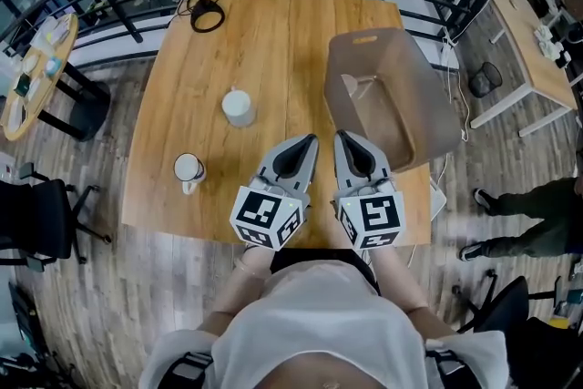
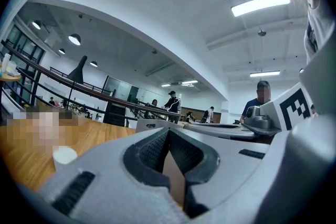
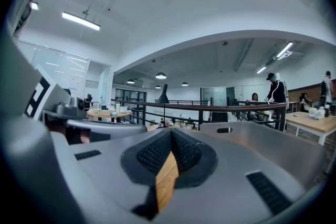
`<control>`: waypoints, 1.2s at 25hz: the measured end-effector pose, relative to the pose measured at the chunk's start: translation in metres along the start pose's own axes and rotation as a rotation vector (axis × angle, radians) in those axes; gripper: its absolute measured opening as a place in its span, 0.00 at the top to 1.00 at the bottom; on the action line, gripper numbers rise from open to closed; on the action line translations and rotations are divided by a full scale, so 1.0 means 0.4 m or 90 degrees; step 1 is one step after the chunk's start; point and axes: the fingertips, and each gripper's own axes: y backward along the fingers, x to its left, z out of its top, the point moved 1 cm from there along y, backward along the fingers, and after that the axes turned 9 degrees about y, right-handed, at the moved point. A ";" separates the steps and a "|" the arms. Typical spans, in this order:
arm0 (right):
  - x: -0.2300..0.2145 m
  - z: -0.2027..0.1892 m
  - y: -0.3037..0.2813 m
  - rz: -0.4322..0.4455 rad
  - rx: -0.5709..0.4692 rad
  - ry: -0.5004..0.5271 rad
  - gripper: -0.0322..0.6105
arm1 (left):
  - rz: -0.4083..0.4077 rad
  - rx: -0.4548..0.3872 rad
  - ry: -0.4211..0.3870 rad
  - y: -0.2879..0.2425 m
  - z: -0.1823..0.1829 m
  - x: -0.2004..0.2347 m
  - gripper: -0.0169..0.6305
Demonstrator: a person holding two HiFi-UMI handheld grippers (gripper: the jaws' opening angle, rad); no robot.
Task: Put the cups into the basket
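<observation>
Right under the head camera the person's white shirt (image 1: 310, 323) is filling the bottom edge. Just past it the left gripper (image 1: 307, 141) and right gripper (image 1: 344, 138) are sitting side by side over the near edge of the table (image 1: 273, 41). Both cups are standing on the wood. The plain white cup (image 1: 239, 107) is ahead and a bit left of the left gripper, and the mug (image 1: 189, 169) is further left, near the table edge. The basket (image 1: 428, 105) is waiting on the right side, just beyond the right gripper, and it's looking empty to me.

Left gripper view: the left gripper (image 2: 167, 132) is pointing level with its fingertips pressed together and nothing between them, just table showing through. One cup (image 2: 64, 156) is peeking in at the lower left.

Right gripper view: the right gripper (image 3: 170, 135) is doing the same thing, fingers closed on nothing, with the basket (image 3: 262, 139) sitting right ahead.

So I'm guessing nothing's really under way yet and this is the pre-pickup bit. The next move is probably opening the left fingers and reaching for the white cup, since it's the closer one. They'll need to spread wide enough to go around it.
</observation>
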 end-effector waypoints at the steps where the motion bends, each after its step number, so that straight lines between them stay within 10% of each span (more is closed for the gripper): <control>1: 0.000 0.003 -0.004 0.002 -0.002 0.002 0.93 | 0.002 -0.002 -0.001 -0.001 0.004 0.002 0.96; 19: 0.017 -0.003 -0.028 0.038 0.006 0.004 0.93 | 0.024 -0.022 0.011 0.007 0.014 0.014 0.96; 30: 0.181 -0.006 -0.121 0.202 0.006 0.013 0.93 | 0.190 -0.050 0.053 0.171 0.005 0.148 0.96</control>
